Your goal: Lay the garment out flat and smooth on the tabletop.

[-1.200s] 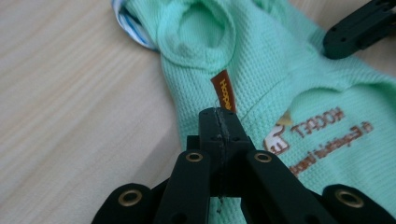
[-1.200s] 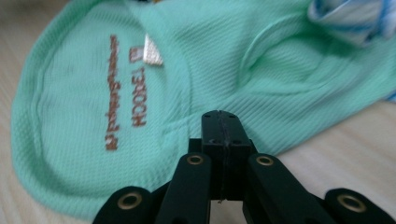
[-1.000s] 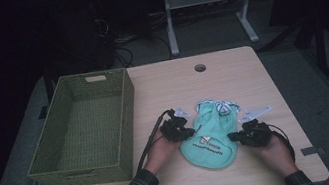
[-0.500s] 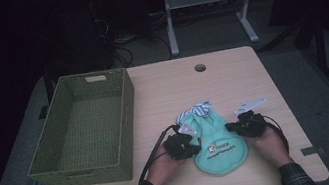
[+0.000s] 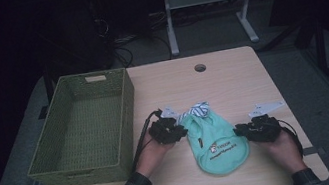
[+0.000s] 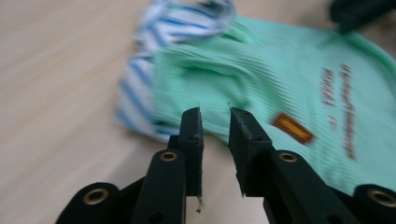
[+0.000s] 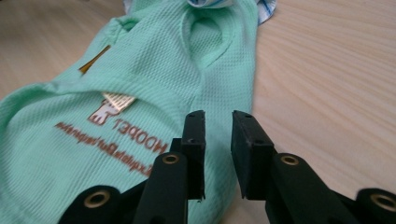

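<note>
the green shirt (image 5: pixel 217 140) lies flat between both grippers for handling from either side. left gripper (image 6: pixel 215 114) and right gripper (image 7: pixel 218 116) have just been opening; both are released, with nothing between the jaws.

Garment (image 5: pixel 217 139): mint green knit, brown lettering, orange tag; blue-and-white striped trim (image 5: pixel 199 109) at its far end. Basket (image 5: pixel 83 131) left of garment: olive-green weave. Table (image 5: pixel 231 76): pale wood grain. Grippers: black.

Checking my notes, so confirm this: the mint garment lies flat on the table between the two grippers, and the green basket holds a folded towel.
One thing is wrong: the basket is empty, as the high view shows. The garment does lie on the table between the grippers.
</note>
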Available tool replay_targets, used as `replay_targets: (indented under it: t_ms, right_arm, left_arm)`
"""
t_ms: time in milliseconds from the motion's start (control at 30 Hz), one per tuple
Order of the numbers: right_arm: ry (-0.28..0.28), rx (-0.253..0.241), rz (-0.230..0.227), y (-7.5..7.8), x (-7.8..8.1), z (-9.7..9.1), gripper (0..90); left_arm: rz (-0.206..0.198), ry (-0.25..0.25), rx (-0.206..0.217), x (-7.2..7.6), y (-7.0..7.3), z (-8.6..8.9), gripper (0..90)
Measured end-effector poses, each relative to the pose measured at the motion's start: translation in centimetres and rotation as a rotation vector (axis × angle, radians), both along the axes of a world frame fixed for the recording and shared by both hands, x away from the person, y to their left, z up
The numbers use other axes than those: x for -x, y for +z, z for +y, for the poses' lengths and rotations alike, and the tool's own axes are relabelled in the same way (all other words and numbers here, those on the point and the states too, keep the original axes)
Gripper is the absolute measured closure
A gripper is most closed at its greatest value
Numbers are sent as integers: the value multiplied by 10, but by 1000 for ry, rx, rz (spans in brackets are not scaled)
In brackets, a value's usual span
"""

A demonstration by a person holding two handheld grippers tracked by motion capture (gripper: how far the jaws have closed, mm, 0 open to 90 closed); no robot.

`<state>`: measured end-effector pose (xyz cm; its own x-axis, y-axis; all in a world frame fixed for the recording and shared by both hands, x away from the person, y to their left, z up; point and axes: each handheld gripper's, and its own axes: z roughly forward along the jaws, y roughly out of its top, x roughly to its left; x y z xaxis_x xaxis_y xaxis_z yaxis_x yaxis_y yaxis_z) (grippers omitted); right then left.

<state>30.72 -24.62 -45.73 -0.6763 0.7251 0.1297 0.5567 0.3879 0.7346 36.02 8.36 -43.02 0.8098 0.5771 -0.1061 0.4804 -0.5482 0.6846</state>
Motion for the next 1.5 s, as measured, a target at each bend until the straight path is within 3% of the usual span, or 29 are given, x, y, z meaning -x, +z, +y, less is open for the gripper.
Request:
replay_targets:
  t_ms: [233, 400, 500, 567, 667, 800, 1000, 1233, 1500]
  right_arm:
    - [2, 25, 24, -6, 9, -2, 706]
    - [-3, 64, 31, -8, 8, 0, 719]
    - [-3, 81, 29, -9, 8, 1, 752]
    - [-4, 87, 26, -9, 8, 2, 773]
    - [-2, 101, 14, -10, 7, 1, 822]
    - [3, 110, 10, -9, 7, 1, 875]
    - [-8, 113, 0, -6, 9, -2, 891]
    - [-49, 98, -16, -3, 6, -20, 900]
    - [-58, 91, -10, -6, 1, -26, 888]
  left_arm:
    - [0, 75, -5, -29, -2, 7, 682]
    - [16, 53, -21, -37, -12, -2, 616]
    - [4, 45, -59, -38, -15, -9, 606]
    - [-3, 40, -80, -40, -17, -12, 630]
    - [-2, 28, -112, -40, -20, -15, 770]
    - [0, 22, -124, -39, -21, -17, 825]
    - [-38, 51, -118, -41, -13, -10, 838]
    - [-69, 83, -120, -45, -12, 2, 855]
    - [-43, 38, -129, -42, -18, 0, 825]
